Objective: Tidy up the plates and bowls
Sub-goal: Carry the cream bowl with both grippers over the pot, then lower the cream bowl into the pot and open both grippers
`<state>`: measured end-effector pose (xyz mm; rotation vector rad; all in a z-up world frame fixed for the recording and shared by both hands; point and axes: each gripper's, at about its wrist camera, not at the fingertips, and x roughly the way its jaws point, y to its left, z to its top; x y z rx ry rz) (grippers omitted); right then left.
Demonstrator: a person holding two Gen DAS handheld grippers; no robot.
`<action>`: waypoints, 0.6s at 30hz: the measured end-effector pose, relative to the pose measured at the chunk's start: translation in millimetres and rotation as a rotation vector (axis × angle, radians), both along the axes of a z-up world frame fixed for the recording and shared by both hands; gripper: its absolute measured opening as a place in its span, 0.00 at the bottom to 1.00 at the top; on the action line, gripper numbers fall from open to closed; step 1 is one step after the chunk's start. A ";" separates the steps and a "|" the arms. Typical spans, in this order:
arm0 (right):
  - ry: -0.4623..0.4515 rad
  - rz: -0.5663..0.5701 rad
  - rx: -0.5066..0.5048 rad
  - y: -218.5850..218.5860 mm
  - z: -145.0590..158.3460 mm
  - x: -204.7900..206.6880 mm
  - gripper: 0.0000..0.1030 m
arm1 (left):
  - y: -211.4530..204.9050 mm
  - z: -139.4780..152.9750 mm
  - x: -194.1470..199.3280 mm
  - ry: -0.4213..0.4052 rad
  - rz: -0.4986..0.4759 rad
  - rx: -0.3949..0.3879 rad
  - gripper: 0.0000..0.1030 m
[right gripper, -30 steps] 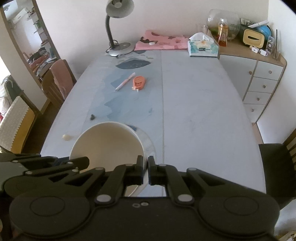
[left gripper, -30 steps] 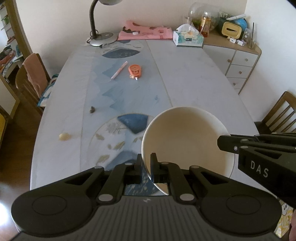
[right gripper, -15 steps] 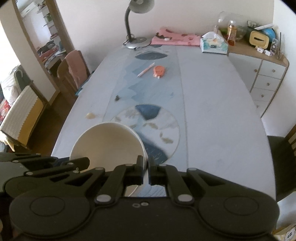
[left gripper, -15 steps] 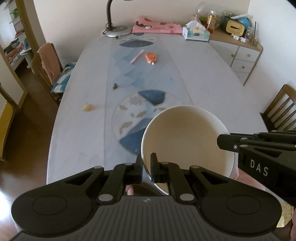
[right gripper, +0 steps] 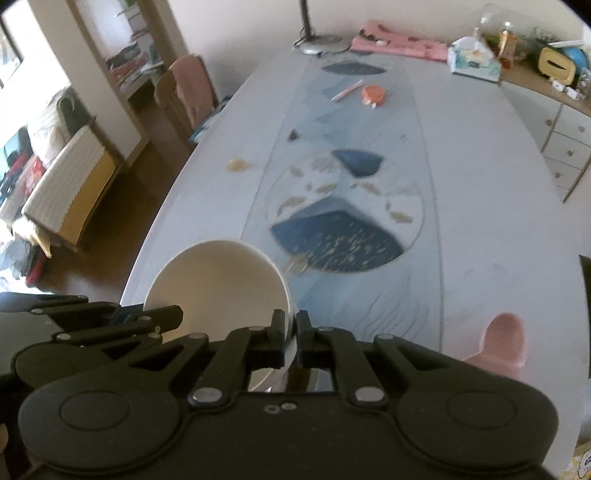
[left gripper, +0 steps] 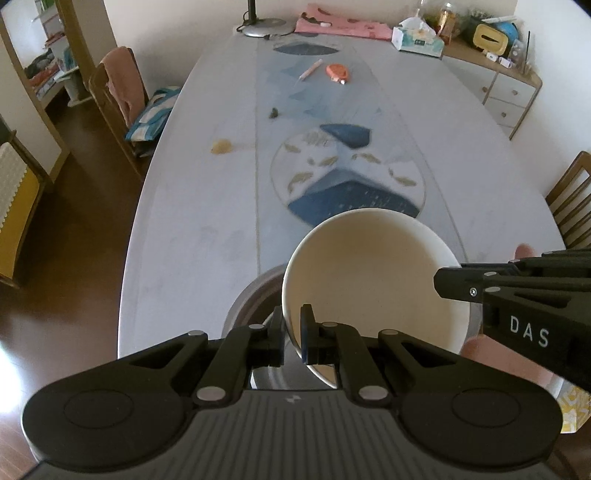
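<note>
A cream bowl [left gripper: 373, 280] hangs over the near end of the white table [left gripper: 192, 206], held from both sides. My left gripper [left gripper: 293, 328] is shut on its left rim. My right gripper [left gripper: 448, 286] is shut on the opposite rim, with the wall pinched between its pads in the right wrist view, where that gripper [right gripper: 291, 332] sits at the bowl [right gripper: 218, 284]. Under the bowl lies a grey round dish [left gripper: 251, 306], mostly hidden. A pink vessel [right gripper: 498, 343] stands on the table to the right of the bowl.
A round blue patterned mat [left gripper: 347, 177] lies on the runner beyond the bowl. Farther off are a pen [left gripper: 311, 69], an orange tape measure [left gripper: 338, 72], a tissue box [left gripper: 417, 40] and a lamp base [left gripper: 264, 27]. Chairs stand at the left [left gripper: 118, 96] and right [left gripper: 572, 199].
Both grippers have drawn back toward the table's near end with the bowl between them. The mat now lies beyond the bowl. The grey dish and pink vessel have come into view.
</note>
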<state>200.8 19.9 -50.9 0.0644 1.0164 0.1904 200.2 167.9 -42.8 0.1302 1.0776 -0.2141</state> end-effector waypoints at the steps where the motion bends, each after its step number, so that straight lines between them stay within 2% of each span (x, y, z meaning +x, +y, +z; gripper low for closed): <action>1: 0.011 0.007 0.003 2.8 -3.3 -1.4 0.06 | 4.5 -3.1 -2.7 0.004 0.002 -0.002 0.06; 9: 0.055 0.049 -0.008 23.4 -26.2 -11.2 0.07 | 21.6 -29.3 -10.9 0.024 0.010 0.011 0.06; 18: 0.075 0.070 -0.032 32.1 -41.0 -13.8 0.08 | 24.3 -45.4 -12.8 0.012 -0.010 0.028 0.06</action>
